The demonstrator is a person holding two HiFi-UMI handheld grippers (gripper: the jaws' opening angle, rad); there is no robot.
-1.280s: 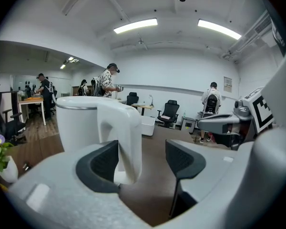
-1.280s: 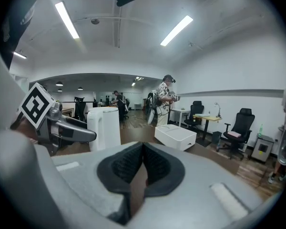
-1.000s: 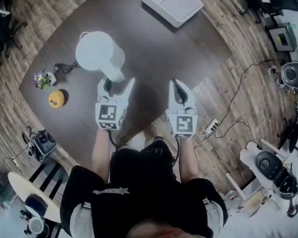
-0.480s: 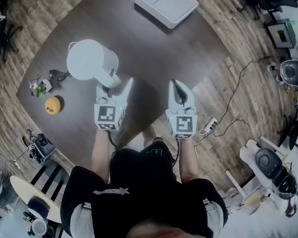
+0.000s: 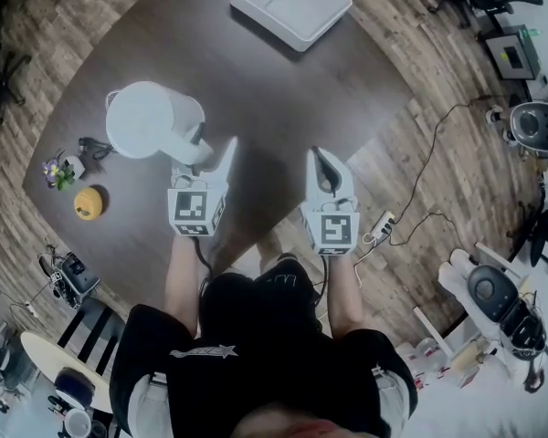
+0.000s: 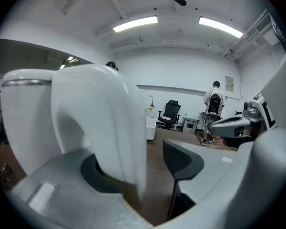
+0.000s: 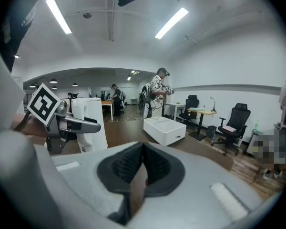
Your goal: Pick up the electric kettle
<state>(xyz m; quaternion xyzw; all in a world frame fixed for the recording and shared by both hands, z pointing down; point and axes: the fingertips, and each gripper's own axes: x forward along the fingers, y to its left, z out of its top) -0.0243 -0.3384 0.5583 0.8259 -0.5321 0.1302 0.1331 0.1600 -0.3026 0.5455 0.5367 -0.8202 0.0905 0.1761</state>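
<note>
The white electric kettle point(image 5: 146, 121) stands on the dark round table point(image 5: 283, 89), its handle point(image 5: 198, 150) pointing toward me. My left gripper point(image 5: 205, 151) has its jaws around that handle point(image 6: 105, 128). The jaws have just been closing. The handle lies against the left pad, while the right pad point(image 6: 183, 159) still stands apart from it. The kettle body point(image 6: 26, 123) fills the left of the left gripper view. My right gripper point(image 5: 321, 158) hovers over the table's near edge, shut on nothing point(image 7: 142, 163). It sees the kettle point(image 7: 88, 123) off to its left.
A white two-compartment tray point(image 5: 290, 3) lies at the table's far side point(image 7: 164, 128). Left of the kettle are a cord point(image 5: 91, 146), a small flower pot point(image 5: 59, 170) and an orange round object point(image 5: 88, 203). A power strip point(image 5: 381, 231) and cables lie on the floor. Office chairs and people stand beyond.
My left gripper has slid forward so the kettle handle sits deeper between its jaws, which have narrowed slightly. The right gripper moved forward a little, still shut.
</note>
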